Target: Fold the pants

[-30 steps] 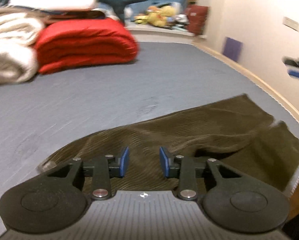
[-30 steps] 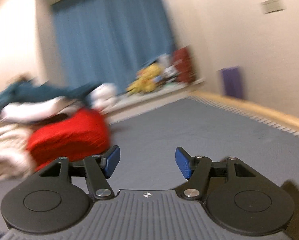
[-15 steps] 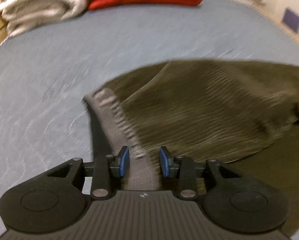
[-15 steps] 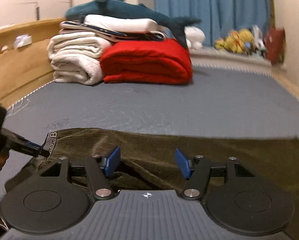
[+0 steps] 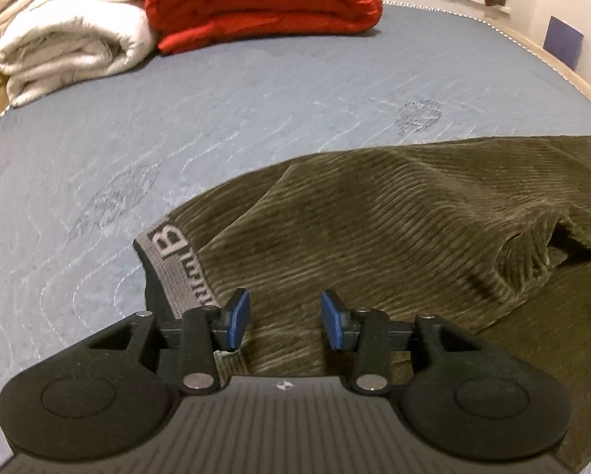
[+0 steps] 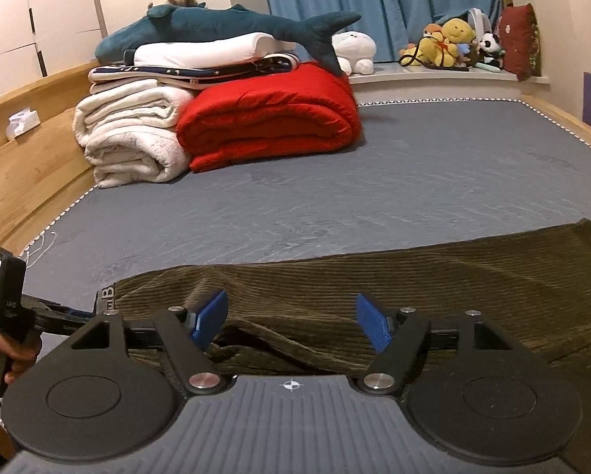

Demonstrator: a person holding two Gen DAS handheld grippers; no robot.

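Olive corduroy pants (image 5: pixel 394 233) lie crumpled on the grey-blue mattress (image 5: pixel 255 91), with a grey lettered waistband (image 5: pixel 172 260) at their left end. My left gripper (image 5: pixel 285 326) is open, just above the fabric beside the waistband, holding nothing. In the right wrist view the pants (image 6: pixel 433 276) stretch across the near mattress (image 6: pixel 374 189). My right gripper (image 6: pixel 291 322) is wide open and empty, low over a fold in the middle of the pants. The left gripper (image 6: pixel 50 314) shows at the far left by the waistband (image 6: pixel 107 296).
A folded red duvet (image 6: pixel 271 122), white blankets (image 6: pixel 133 138) and a blue plush shark (image 6: pixel 224 25) are stacked at the far left of the bed. Plush toys (image 6: pixel 449 45) sit on a ledge by blue curtains. A wooden bed frame (image 6: pixel 30 154) borders the mattress.
My left gripper has steadied near the waistband, with its jaws a little wider. My right gripper swung down from the room to low over the pants and stays open.
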